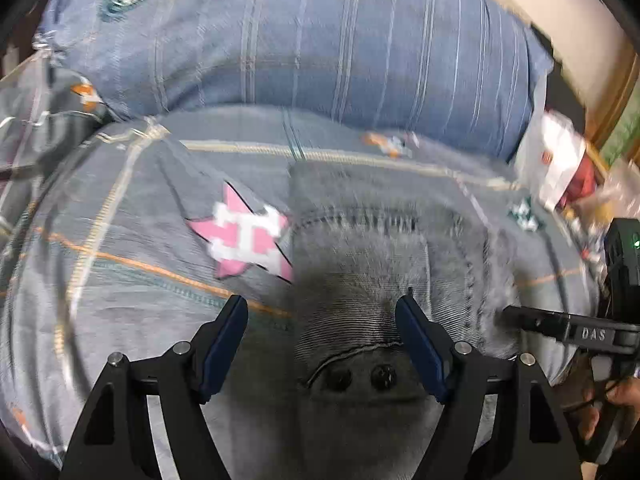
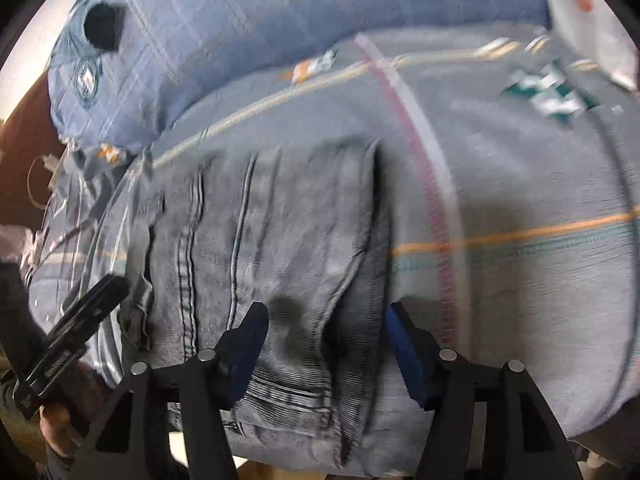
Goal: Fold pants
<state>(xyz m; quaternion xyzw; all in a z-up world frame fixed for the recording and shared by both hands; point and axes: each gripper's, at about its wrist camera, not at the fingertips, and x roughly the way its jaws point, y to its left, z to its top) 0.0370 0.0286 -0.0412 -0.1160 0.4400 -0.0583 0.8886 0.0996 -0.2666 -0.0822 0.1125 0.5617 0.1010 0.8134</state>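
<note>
Grey denim pants (image 2: 280, 248) lie folded on a bed's patterned grey quilt (image 1: 120, 240), just in front of a blue striped pillow (image 1: 320, 40). Left gripper (image 1: 322, 312) and right gripper (image 2: 326, 320) hover above the pants, both released, fingers spread wide.

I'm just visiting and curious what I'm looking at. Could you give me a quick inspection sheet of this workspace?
Surface: bed with grey patterned cover.
Job's things: grey jeans lying folded on the cover.
Clutter: blue striped pillow; white packaging at the bed edge.
Grippers: left hand-held gripper open over the jeans; right hand-held gripper open, jeans edge between its fingers.
Cables: thin cord beside the bed.
Surroundings: pale wall.
</note>
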